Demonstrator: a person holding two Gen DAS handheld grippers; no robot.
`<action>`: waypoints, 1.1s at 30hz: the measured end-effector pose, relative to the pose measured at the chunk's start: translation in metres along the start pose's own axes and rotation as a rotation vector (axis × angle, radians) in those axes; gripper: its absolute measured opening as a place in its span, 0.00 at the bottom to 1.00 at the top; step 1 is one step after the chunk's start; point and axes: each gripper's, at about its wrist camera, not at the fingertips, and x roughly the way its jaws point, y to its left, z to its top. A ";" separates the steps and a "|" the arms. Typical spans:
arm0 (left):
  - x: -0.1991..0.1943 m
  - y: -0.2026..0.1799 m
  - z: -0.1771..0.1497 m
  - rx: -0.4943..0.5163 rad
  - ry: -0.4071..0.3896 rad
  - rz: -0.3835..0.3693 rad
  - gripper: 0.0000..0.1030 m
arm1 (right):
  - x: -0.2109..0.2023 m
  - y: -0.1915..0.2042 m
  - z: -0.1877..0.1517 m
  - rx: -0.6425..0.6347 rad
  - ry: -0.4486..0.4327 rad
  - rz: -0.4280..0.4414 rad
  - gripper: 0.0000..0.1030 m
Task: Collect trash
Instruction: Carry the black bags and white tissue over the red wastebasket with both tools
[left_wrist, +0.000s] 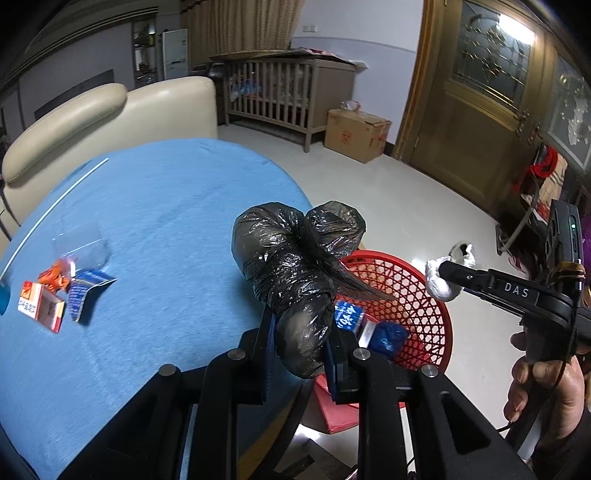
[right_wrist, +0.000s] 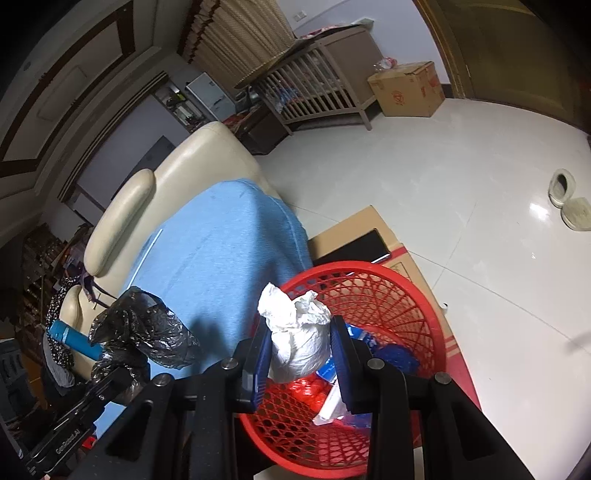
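Observation:
My left gripper (left_wrist: 301, 332) is shut on a knotted black plastic bag (left_wrist: 291, 266), held over the edge of the blue-covered table (left_wrist: 166, 221) beside the red mesh basket (left_wrist: 413, 295). My right gripper (right_wrist: 299, 350) is shut on a crumpled white tissue wad (right_wrist: 295, 332), held just above the near rim of the red basket (right_wrist: 391, 288). The basket holds blue and red wrappers. The right gripper with its tissue (left_wrist: 441, 282) shows in the left wrist view; the left gripper's black bag (right_wrist: 144, 332) shows in the right wrist view. Small packets (left_wrist: 55, 295) lie on the table's left.
A cream sofa (left_wrist: 110, 110) stands behind the table. The basket rests on a cardboard box (right_wrist: 369, 229). A wooden crib (left_wrist: 280, 92) and a carton (left_wrist: 356, 133) stand across the tiled floor. A white straw (left_wrist: 55, 206) lies on the cloth. Slippers (right_wrist: 565, 195) lie on the floor.

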 end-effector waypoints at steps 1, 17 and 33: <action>0.001 -0.003 0.001 0.004 0.003 -0.002 0.23 | 0.000 -0.002 0.000 0.003 0.002 -0.003 0.32; 0.020 -0.033 0.002 0.076 0.060 -0.049 0.23 | -0.003 -0.033 -0.002 0.053 0.008 -0.028 0.32; 0.031 -0.045 -0.001 0.120 0.108 -0.075 0.23 | 0.002 -0.043 -0.006 0.077 0.025 -0.035 0.32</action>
